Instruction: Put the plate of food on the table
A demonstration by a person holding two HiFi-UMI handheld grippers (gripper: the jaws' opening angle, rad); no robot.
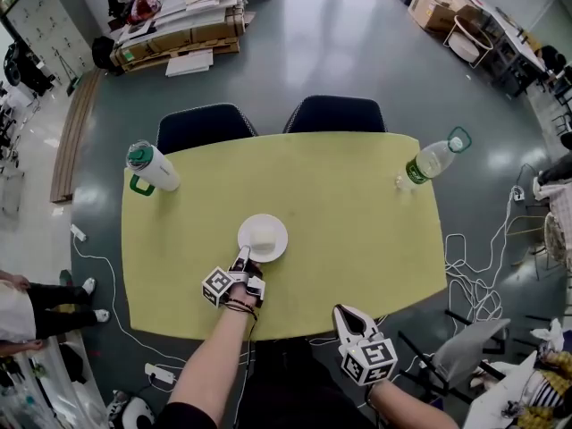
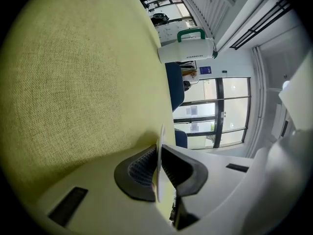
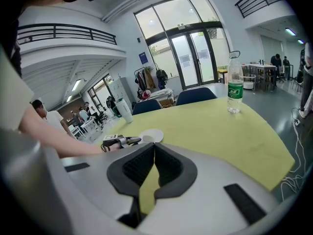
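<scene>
On table (image 1: pixel 357 222) amid grey floor (image 1: pixel 357 52), left tool (image 1: pixel 243 256) tight on plate (image 1: pixel 279 239), right tool (image 1: pixel 350 313) clenched

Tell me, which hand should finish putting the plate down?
Left. The left gripper holds the plate by its rim, with the plate sitting on the table. The right gripper is shut and empty, back at the table's near edge, away from the plate.

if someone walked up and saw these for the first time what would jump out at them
The big yellow-green table fills the middle of the head view. A white plate sits near its front edge, its rim between the jaws of the left gripper. A white tumbler with a green lid stands at the far left corner and a clear water bottle at the far right.
</scene>
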